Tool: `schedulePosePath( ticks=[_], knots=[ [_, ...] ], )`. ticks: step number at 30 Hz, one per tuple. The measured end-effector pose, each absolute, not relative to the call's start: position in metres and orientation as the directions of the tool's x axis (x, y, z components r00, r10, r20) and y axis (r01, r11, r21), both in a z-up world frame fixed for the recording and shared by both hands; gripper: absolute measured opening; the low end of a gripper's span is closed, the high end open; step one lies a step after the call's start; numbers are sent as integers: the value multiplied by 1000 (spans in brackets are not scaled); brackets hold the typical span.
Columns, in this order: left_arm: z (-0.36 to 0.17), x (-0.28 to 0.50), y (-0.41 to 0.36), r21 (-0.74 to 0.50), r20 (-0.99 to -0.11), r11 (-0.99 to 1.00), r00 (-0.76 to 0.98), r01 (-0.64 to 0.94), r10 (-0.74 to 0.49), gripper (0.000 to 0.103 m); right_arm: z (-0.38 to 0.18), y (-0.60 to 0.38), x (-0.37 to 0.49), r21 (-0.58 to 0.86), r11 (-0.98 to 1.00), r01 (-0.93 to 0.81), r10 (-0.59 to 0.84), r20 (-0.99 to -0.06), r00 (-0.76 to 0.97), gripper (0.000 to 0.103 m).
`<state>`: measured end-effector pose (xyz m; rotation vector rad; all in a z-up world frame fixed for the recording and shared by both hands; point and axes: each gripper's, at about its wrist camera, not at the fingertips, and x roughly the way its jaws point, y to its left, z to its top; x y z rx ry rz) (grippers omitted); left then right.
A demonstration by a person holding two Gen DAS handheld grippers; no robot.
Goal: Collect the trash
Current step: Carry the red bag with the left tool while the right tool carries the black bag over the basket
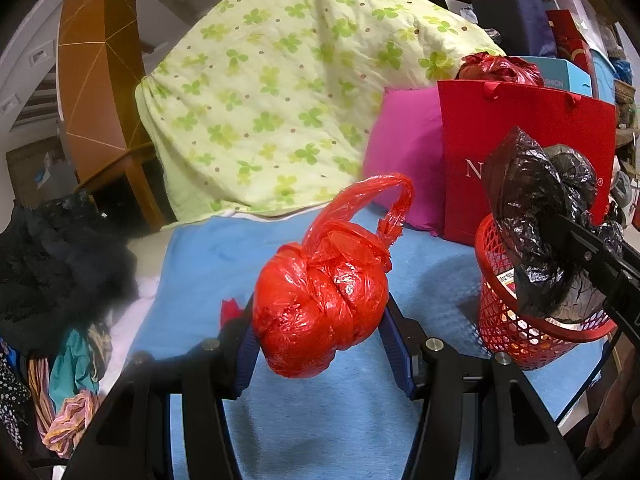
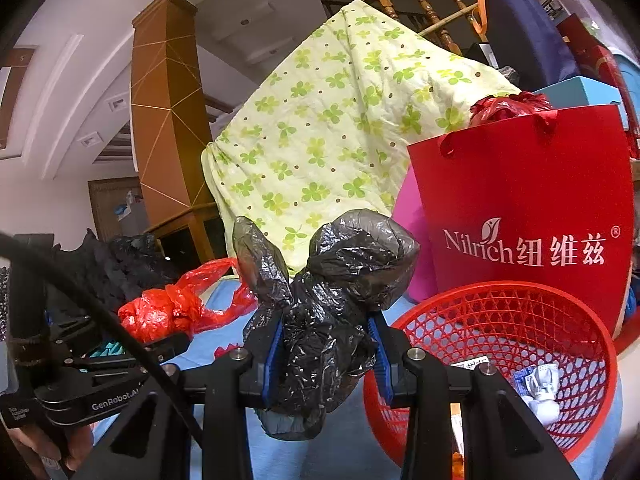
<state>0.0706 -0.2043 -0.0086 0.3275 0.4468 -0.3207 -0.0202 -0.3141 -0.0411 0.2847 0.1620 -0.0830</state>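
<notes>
Red plastic, knotted tight: the left gripper (image 1: pixel 320 320) has its blue pads clamped on a red trash bag (image 1: pixel 320 300), held above the blue blanket (image 1: pixel 320 420). Beside it, the right gripper (image 2: pixel 324 356) squeezes a crumpled black trash bag (image 2: pixel 324 320) at the rim of the red mesh basket (image 2: pixel 520 320), paper scraps (image 2: pixel 540 388) inside.

Basket (image 2: pixel 500 320) mouth open from above, some scraps at bottom. Red gift bag (image 2: pixel 528 200) stands just behind, blocking far side. Quilt (image 1: pixel 288 92) walls far edge. Blue mat (image 1: pixel 208 272) left of basket bare. Clothes heap (image 1: pixel 60 264) crowds far left.
</notes>
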Motion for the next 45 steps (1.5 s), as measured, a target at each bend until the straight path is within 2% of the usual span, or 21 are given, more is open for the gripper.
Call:
schedulePosePath(
  ticks=[45],
  knots=[
    [-12, 44, -268, 276, -481, 831, 818, 482, -315, 57, -48, -379, -60, 348, 914, 209, -159, -167, 973, 41]
  ],
)
